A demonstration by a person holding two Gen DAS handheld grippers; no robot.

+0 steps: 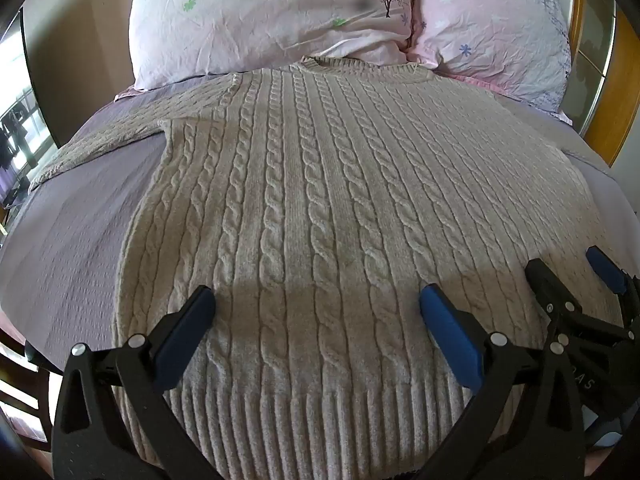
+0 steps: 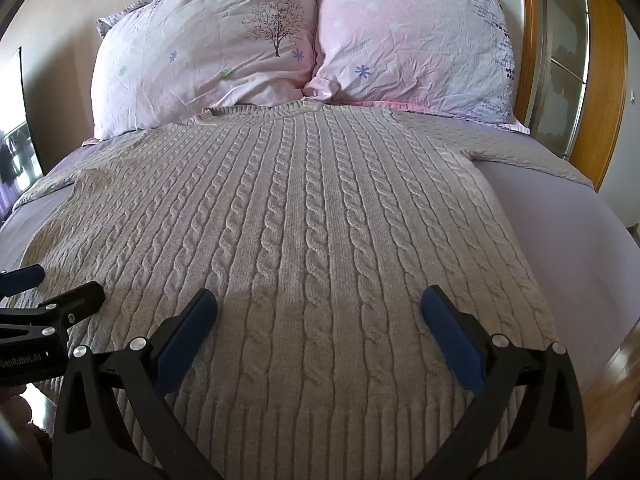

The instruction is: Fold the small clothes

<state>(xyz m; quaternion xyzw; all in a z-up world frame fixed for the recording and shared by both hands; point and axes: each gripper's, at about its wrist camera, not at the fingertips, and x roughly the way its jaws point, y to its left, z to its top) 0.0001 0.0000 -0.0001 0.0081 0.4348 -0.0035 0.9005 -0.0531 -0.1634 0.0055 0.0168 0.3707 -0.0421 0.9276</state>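
A cream cable-knit sweater (image 1: pixel 304 184) lies flat on the bed, collar toward the pillows, ribbed hem nearest me; it fills the right wrist view too (image 2: pixel 304 216). Its sleeves spread out to both sides. My left gripper (image 1: pixel 316 300) is open and empty, hovering over the hem's left half. My right gripper (image 2: pixel 320 304) is open and empty over the hem's right half. The right gripper shows at the right edge of the left wrist view (image 1: pixel 572 268), and the left gripper at the left edge of the right wrist view (image 2: pixel 56 280). Both sit side by side, apart from the cloth.
The bed has a lilac sheet (image 2: pixel 580 248). Two pink floral pillows (image 2: pixel 208 52) (image 2: pixel 408 40) lie at the head. A wooden frame with a glass panel (image 2: pixel 568 60) stands on the right. A window and dark furniture (image 1: pixel 16 128) are on the left.
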